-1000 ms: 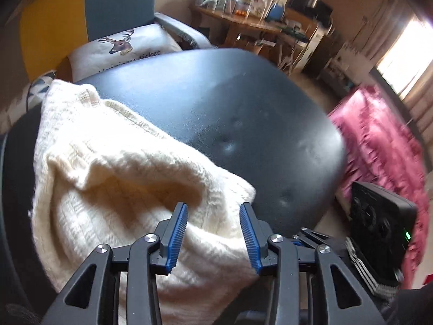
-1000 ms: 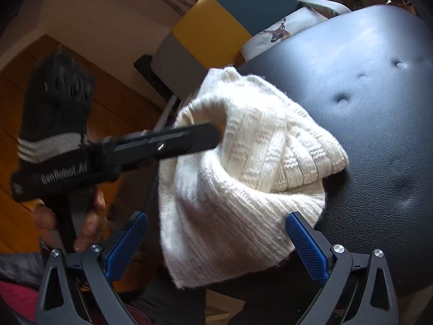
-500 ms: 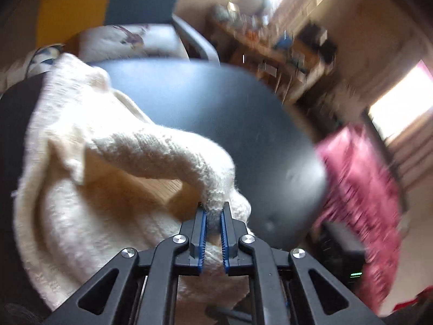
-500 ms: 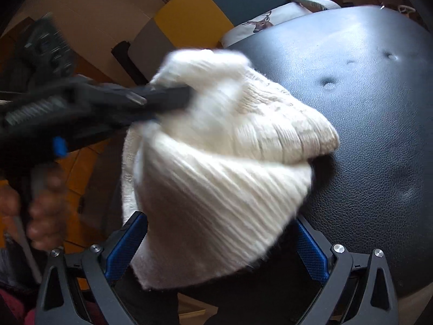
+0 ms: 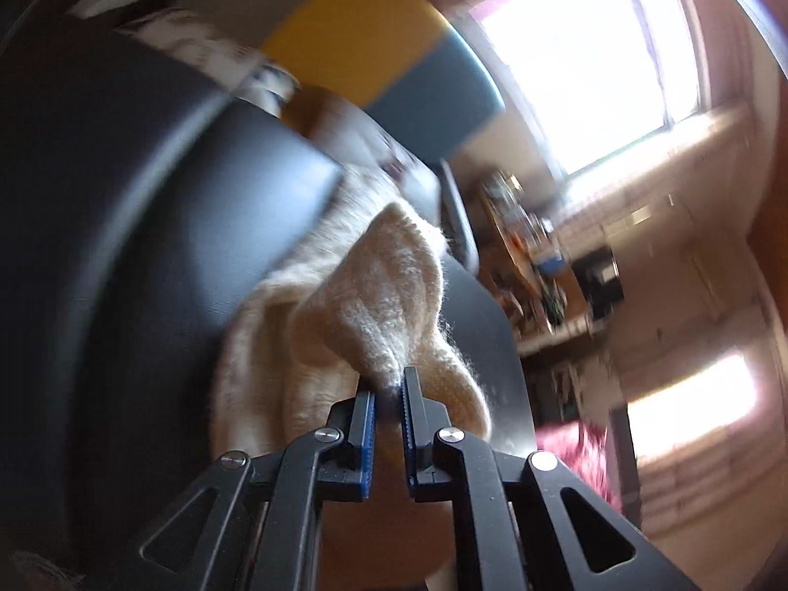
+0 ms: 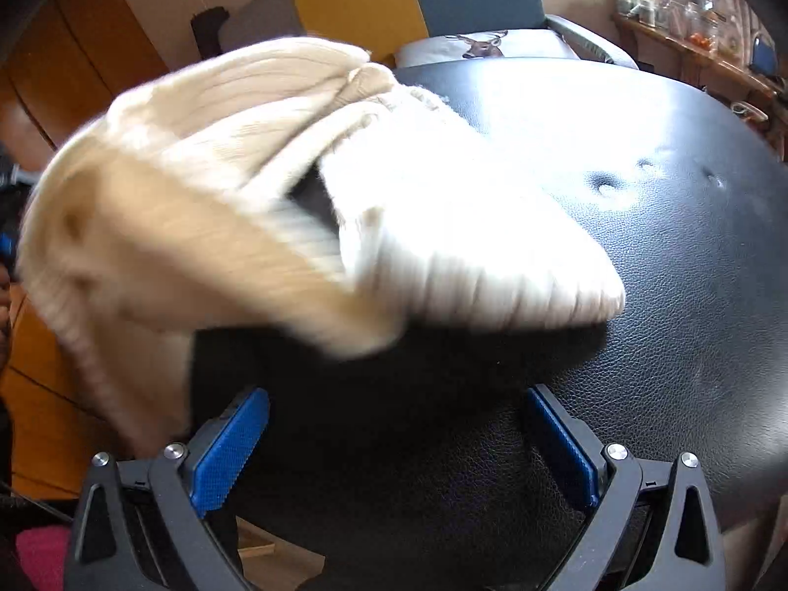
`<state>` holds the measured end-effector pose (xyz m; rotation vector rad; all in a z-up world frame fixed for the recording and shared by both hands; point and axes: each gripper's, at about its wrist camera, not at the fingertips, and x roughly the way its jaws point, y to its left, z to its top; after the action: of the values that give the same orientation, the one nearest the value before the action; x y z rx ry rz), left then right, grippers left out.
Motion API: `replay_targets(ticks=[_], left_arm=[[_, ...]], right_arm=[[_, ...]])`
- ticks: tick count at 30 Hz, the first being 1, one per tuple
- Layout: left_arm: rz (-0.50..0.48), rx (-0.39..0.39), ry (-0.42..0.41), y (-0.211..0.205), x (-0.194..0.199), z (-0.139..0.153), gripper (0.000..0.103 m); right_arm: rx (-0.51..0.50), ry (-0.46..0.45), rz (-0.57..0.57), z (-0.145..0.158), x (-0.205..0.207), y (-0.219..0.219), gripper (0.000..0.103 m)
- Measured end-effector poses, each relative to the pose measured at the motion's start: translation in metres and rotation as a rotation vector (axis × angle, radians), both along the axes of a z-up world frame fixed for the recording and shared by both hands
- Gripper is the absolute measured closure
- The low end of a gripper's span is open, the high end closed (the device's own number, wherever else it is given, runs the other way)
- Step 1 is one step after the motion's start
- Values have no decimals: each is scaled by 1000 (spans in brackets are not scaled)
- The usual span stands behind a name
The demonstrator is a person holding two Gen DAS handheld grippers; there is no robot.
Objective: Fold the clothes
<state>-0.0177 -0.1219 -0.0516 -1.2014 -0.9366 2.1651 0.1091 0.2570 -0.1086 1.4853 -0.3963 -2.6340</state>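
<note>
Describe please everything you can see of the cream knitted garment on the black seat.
The cream knitted garment is a thick, fuzzy ribbed knit, bunched and not yet folded. One part rests on the black padded seat; the other part is lifted and hangs over the seat's near edge, blurred by motion. The left hand-held gripper is shut on a pinched fold of it. The right hand-held gripper is open below it and does not touch it. What kind of garment it is cannot be told.

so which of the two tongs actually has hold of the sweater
The left tongs: their blue pads are pinched shut on a fold of the cream sweater. The right tongs gape wide open over the black seat, gripping nothing.
</note>
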Motion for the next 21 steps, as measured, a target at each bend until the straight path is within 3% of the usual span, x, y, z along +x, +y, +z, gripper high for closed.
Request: replay_targets(ticks=[4, 9, 12, 13, 16, 19, 21], left_arm=[[-1, 81, 15, -14, -3, 4, 95], [-25, 192, 38, -25, -8, 14, 95], [-26, 255, 55, -34, -13, 20, 95], [15, 255, 64, -45, -19, 24, 95], [141, 177, 70, -76, -35, 32, 95], [228, -55, 13, -96, -51, 33, 93], [256, -144, -53, -108, -57, 22, 92]], right_arm=[[24, 22, -21, 16, -2, 4, 0], [19, 96, -44, 44, -35, 12, 0], [37, 103, -36, 42, -54, -4, 0], [44, 101, -35, 40, -61, -9, 0], [26, 101, -13, 38, -66, -22, 0], [17, 75, 12, 32, -78, -37, 0], [24, 80, 60, 33, -83, -54, 0]])
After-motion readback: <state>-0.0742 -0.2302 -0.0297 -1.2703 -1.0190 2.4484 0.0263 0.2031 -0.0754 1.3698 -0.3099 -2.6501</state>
